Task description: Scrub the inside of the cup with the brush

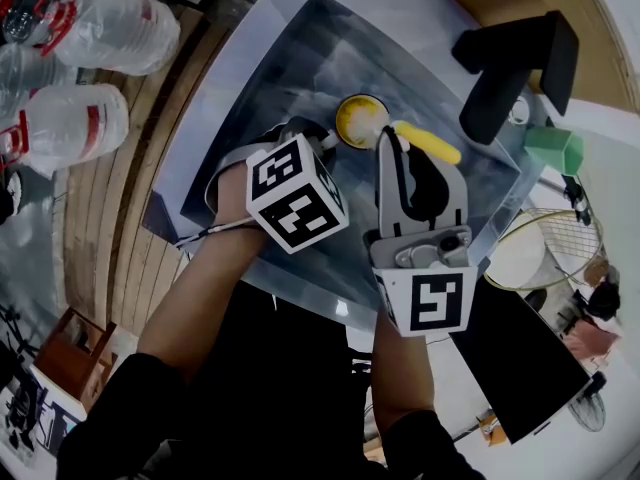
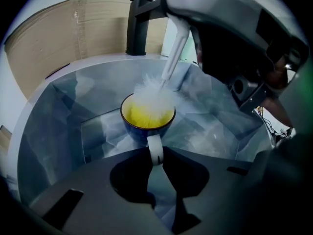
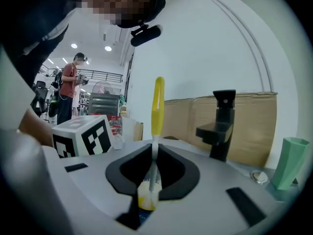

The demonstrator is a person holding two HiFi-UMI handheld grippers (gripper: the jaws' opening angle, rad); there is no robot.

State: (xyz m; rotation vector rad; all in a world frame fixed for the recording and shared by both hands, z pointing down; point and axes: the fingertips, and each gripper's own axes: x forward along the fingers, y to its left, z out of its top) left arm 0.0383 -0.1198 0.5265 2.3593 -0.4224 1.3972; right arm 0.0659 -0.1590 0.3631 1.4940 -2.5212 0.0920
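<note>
Blue-glazed outside and yellow within, the ceramic cup sat inside the grey metal sink, its white handle clamped between the jaws of the left gripper. The right gripper kept its jaws pressed together on the thin white stem of the yellow-handled brush, whose white bristles sat in the cup's mouth. A black tap rose behind the basin against a brown cardboard panel, with a green plastic holder near it. Clear plastic water bottles lay well off to the sink's left. In the head view the left gripper's marker cube covered its jaws and the cup's handle; in the right gripper view the jaws hid all but a sliver of the cup. The bottles' red labels were too small to read.
</note>
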